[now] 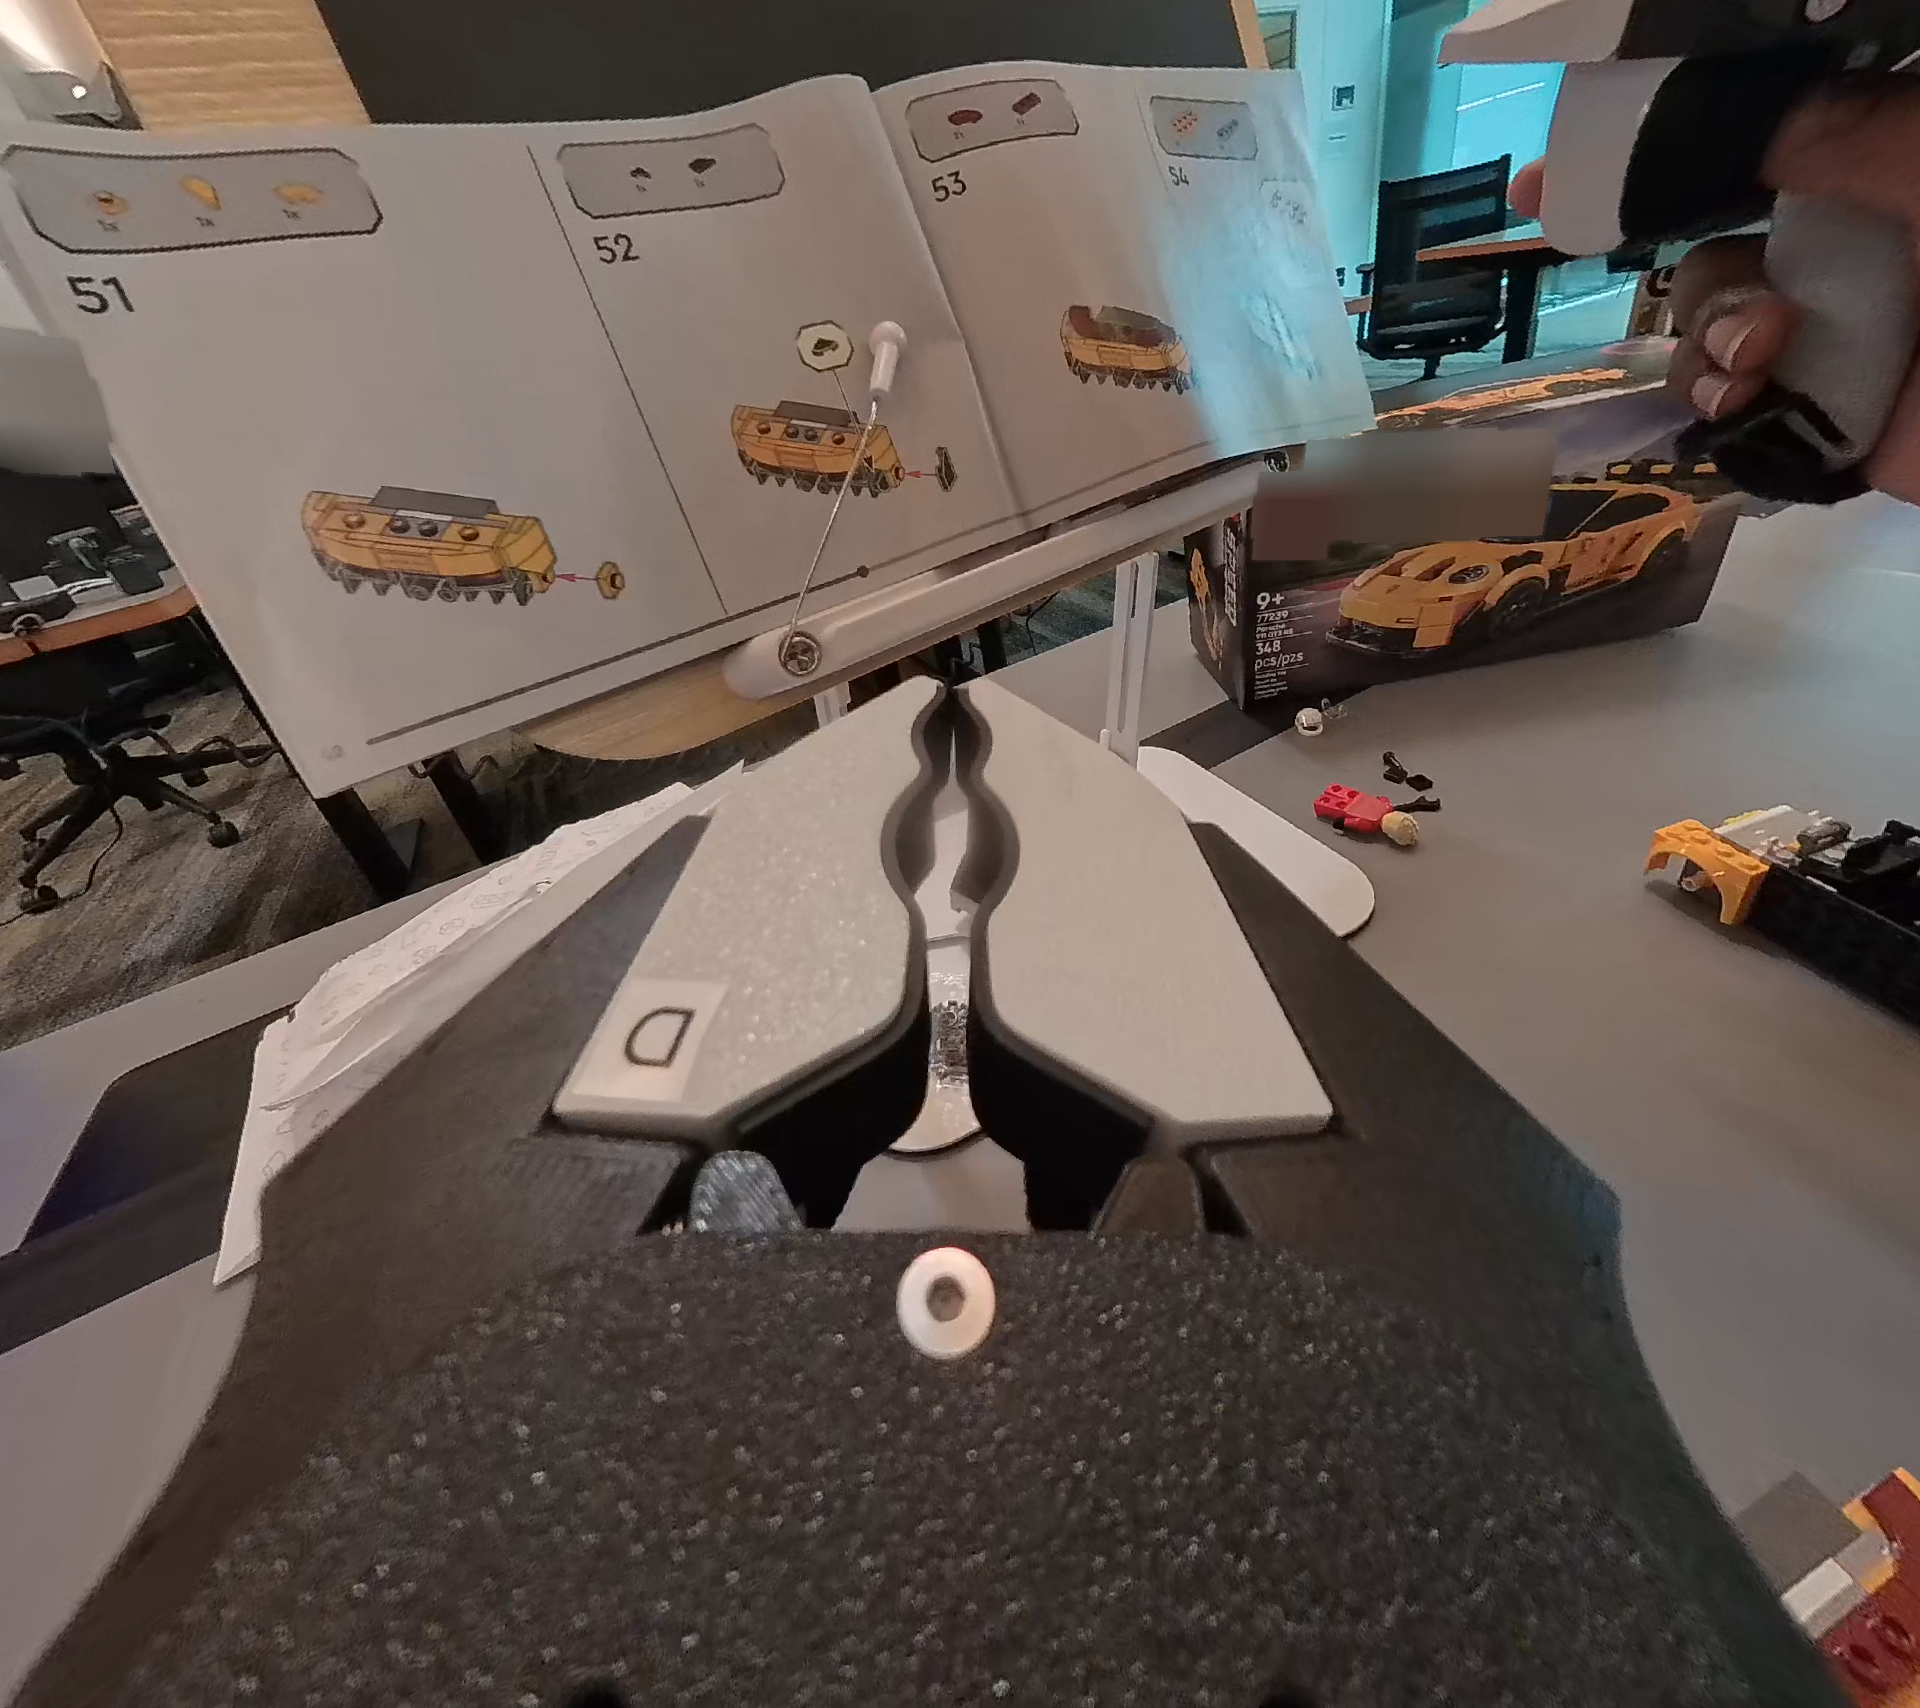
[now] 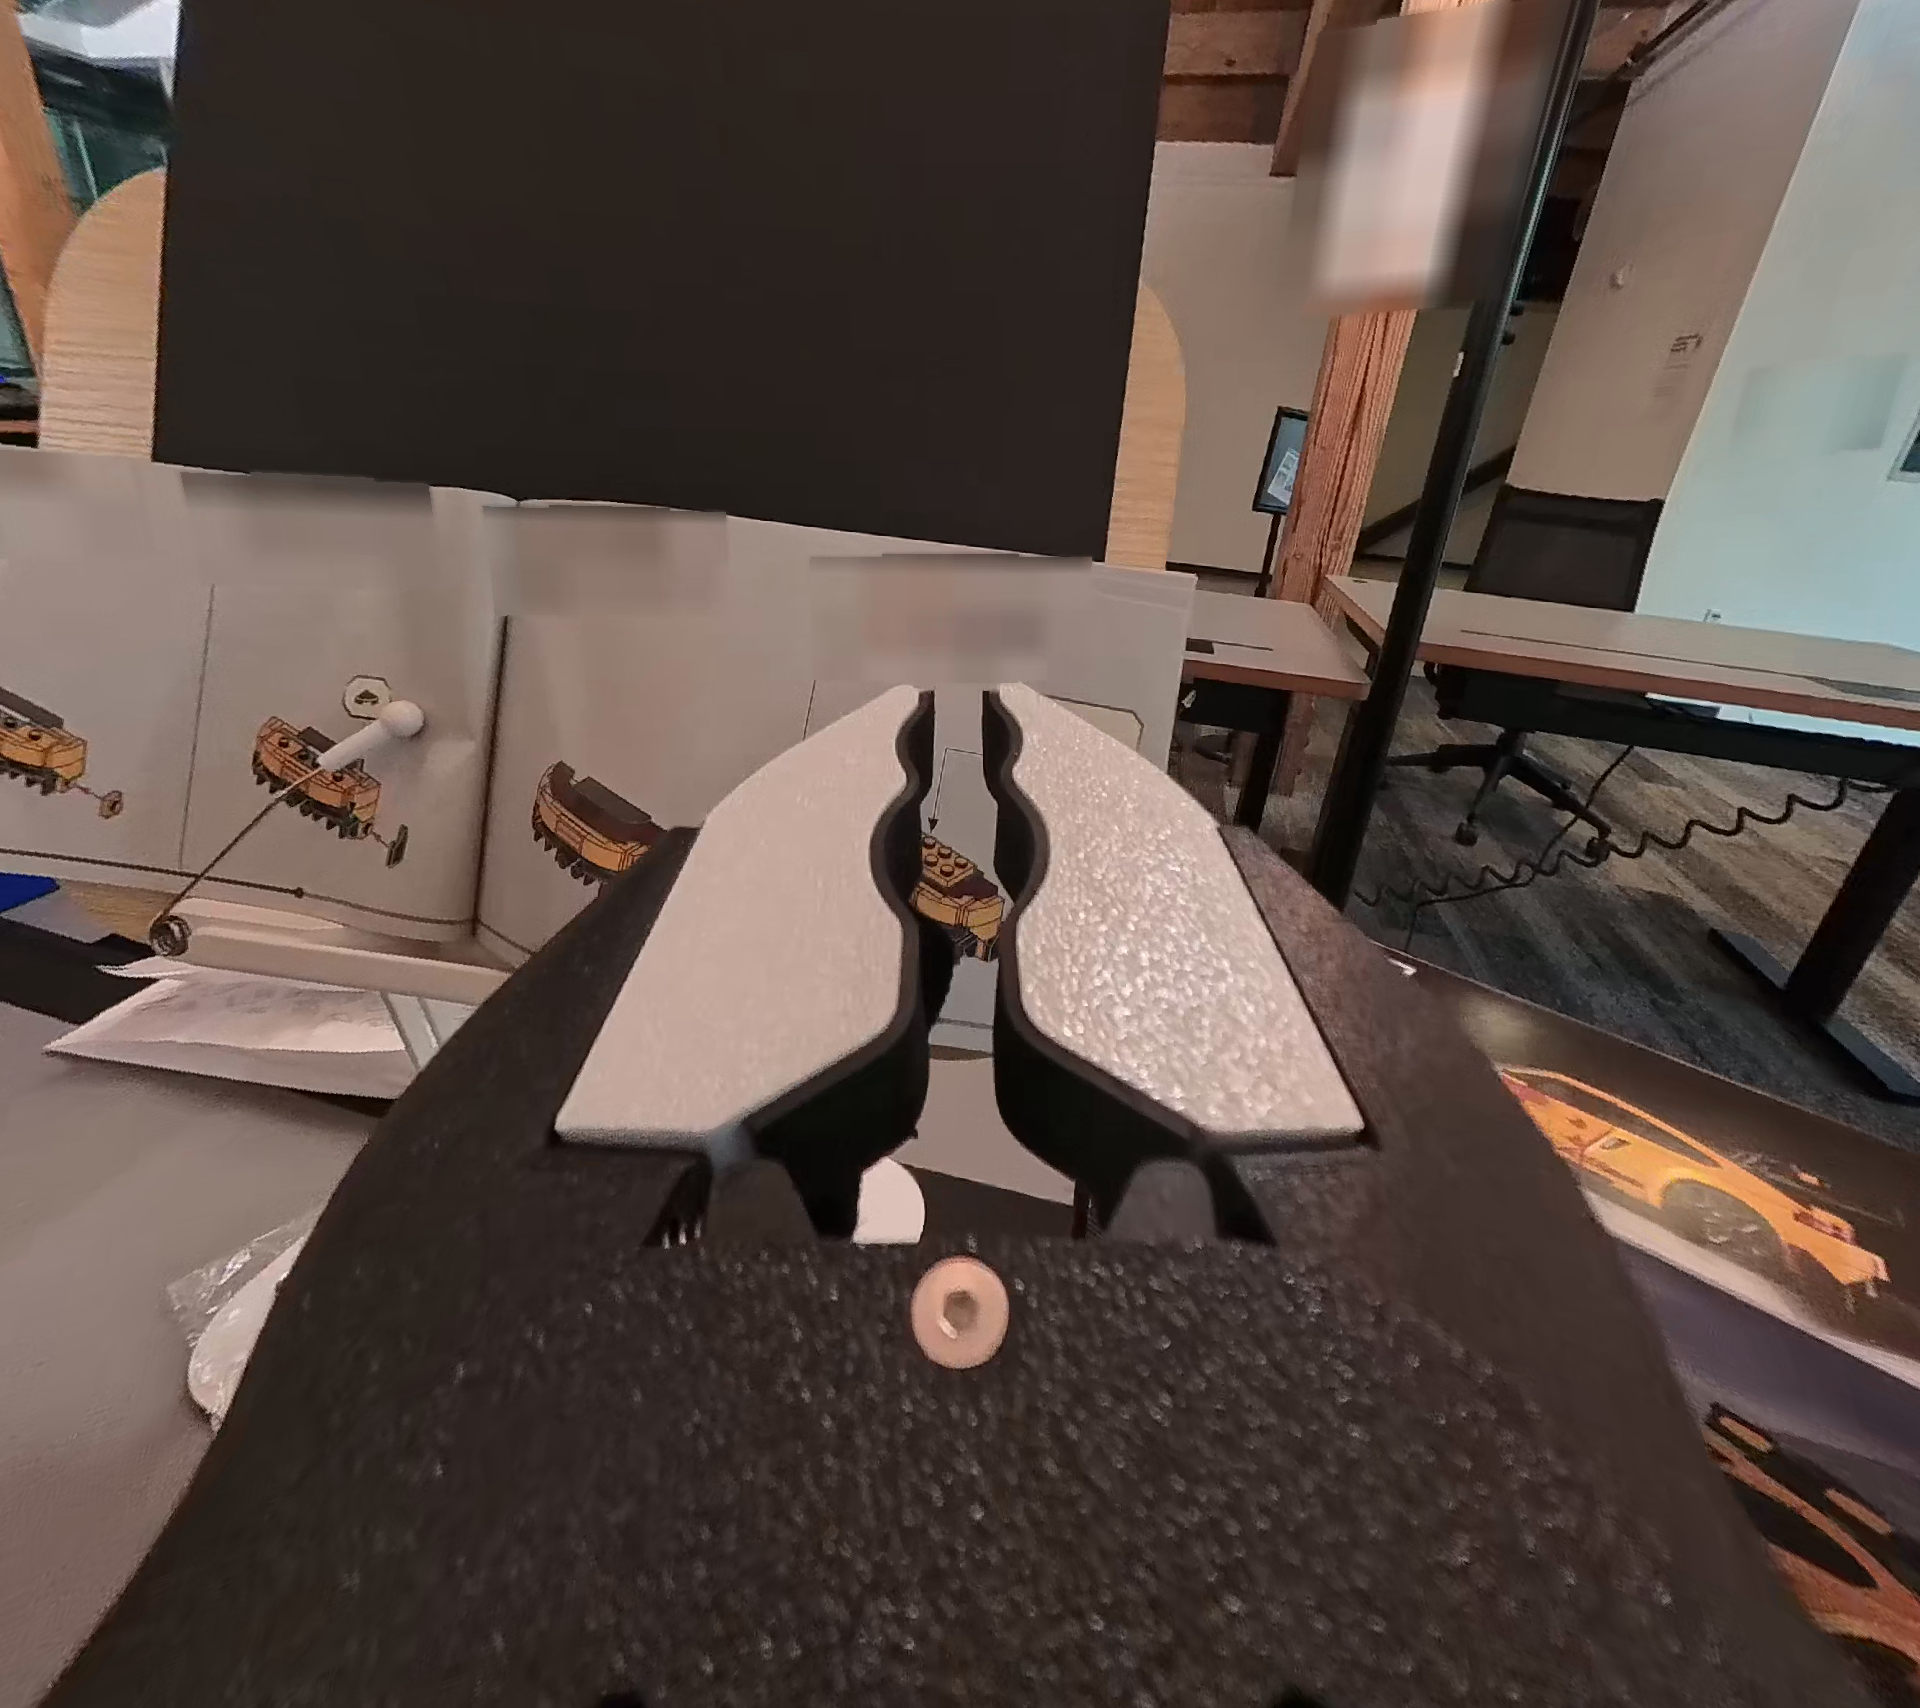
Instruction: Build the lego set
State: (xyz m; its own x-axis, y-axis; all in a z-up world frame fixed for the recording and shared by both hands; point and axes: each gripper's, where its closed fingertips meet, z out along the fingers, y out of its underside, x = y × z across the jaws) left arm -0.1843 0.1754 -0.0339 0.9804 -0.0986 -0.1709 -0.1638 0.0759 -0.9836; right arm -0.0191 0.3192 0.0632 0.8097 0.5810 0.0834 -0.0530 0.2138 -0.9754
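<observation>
On table, one open instruction booklet (image 1: 582, 411), left gripper (image 1: 951, 708) fingers together, right gripper (image 2: 958, 702) fingers narrowly apart

I see the left hand-held gripper (image 1: 951, 708) w/ grainy matt black plastic body, pale speckled finger plates. Instruction booklet (image 1: 623, 370), upper centre: smooth paper, slight sheen at right edge. Box (image 1: 1455, 619) at right: glossy printed card. Surface (image 1: 1558, 1087) is smooth matt grey. Bricks (image 1: 1704, 869) at right: shiny plastic.
</observation>
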